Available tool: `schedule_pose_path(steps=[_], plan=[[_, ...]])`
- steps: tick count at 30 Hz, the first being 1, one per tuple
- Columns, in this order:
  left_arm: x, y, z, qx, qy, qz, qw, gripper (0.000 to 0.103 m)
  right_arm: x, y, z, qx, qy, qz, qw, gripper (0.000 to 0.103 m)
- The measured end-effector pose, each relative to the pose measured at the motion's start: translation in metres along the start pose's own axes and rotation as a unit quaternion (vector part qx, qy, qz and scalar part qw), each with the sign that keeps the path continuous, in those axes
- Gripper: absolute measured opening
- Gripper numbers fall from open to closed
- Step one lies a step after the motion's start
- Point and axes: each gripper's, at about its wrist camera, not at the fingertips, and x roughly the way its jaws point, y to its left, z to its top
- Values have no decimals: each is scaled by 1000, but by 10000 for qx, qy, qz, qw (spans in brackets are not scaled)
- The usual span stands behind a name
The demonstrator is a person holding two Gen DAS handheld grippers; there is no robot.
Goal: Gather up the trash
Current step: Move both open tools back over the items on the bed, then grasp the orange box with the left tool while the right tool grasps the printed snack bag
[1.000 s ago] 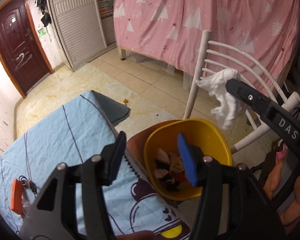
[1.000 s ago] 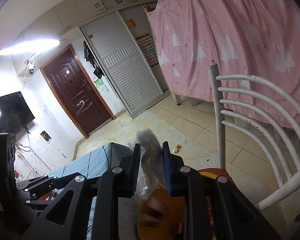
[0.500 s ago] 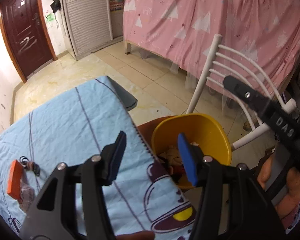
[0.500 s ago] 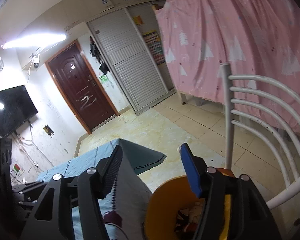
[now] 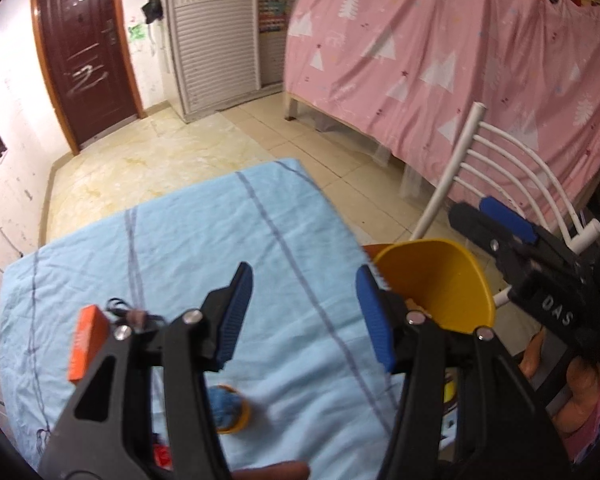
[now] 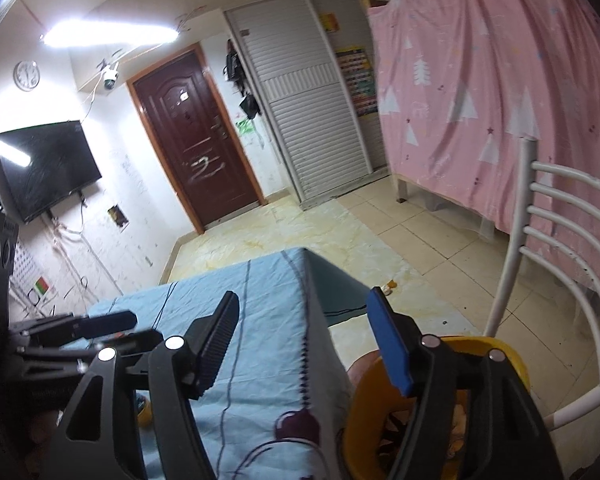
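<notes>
**Empty claws over the blue worktop, yellow bin at its right edge**

A pink curtain (image 5: pixel 440 60) printed with white trees fills the far right of the room, with a dark red door (image 6: pixel 196 136) and a slatted white cupboard (image 5: pixel 212 32) along the far wall. Near the cameras, a worktop (image 5: pixel 180 248) under a light blue cloth takes up the middle of both views. Just off its right edge stands a yellow bin (image 5: pixel 440 280), with trash partly visible inside from the right wrist view; a white slatted chair (image 6: pixel 548 248) rises just behind it. The left claw (image 5: pixel 300 316) hangs over the cloth, its blue-padded jaws parted with nothing between them. The right claw (image 6: pixel 304 340) is poised over the worktop's right edge and the bin's rim; its jaws have just been opening and stand apart, also empty. On the near left of the cloth lie an orange block (image 5: pixel 86 340) and, beside it, a small dark tangle, too blurred to identify. A small blue and yellow item (image 5: pixel 228 408) sits on the cloth near the left claw's finger.
</notes>
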Motion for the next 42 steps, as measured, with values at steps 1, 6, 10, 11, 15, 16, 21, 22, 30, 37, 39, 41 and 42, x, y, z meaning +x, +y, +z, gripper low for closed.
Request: schedule_pose_path(steps=[1, 6, 10, 11, 15, 16, 21, 22, 30, 37, 39, 41, 42], plan=[[-2, 7, -1, -33, -11, 28, 10000, 51, 3, 6, -2, -36, 41, 16, 10000, 61], [-10, 41, -6, -182, -61, 247, 9995, 51, 12, 29, -7, -174, 206, 159, 9995, 62], [-15, 70, -13, -352, -41, 455, 9983, 64, 25, 52, -13, -378, 388, 305, 9981, 63], [-17, 76, -15, -381, -43, 513, 9979, 64, 29, 59, -15, -440, 435, 347, 9975, 63], [-20, 106, -22, -536, -6, 715, 9960, 64, 39, 80, -22, -630, 582, 494, 9951, 63], [-21, 113, -25, -563, 13, 771, 9954, 64, 42, 87, -24, -688, 627, 546, 9942, 64], [-18, 144, -37, -738, 157, 958, 9925, 64, 48, 112, -33, -919, 793, 685, 9902, 65], [-16, 149, -40, -775, 215, 1000, 9917, 64, 49, 114, -33, -947, 816, 714, 9896, 66], [2, 174, -59, -975, 587, 977, 9887, 64, 52, 144, -43, -1255, 980, 829, 9838, 69], [16, 185, -65, -1183, 770, 610, 9881, 43, 60, 173, -51, -1552, 1155, 1047, 9755, 70], [17, 186, -67, -1191, 778, 598, 9880, 27, 62, 183, -55, -1646, 1215, 1121, 9724, 71], [16, 189, -69, -1211, 728, 636, 9879, 22, 66, 195, -60, -1755, 1282, 1224, 9684, 71], [15, 190, -69, -1223, 683, 685, 9878, 22, 68, 198, -61, -1783, 1307, 1254, 9672, 71]])
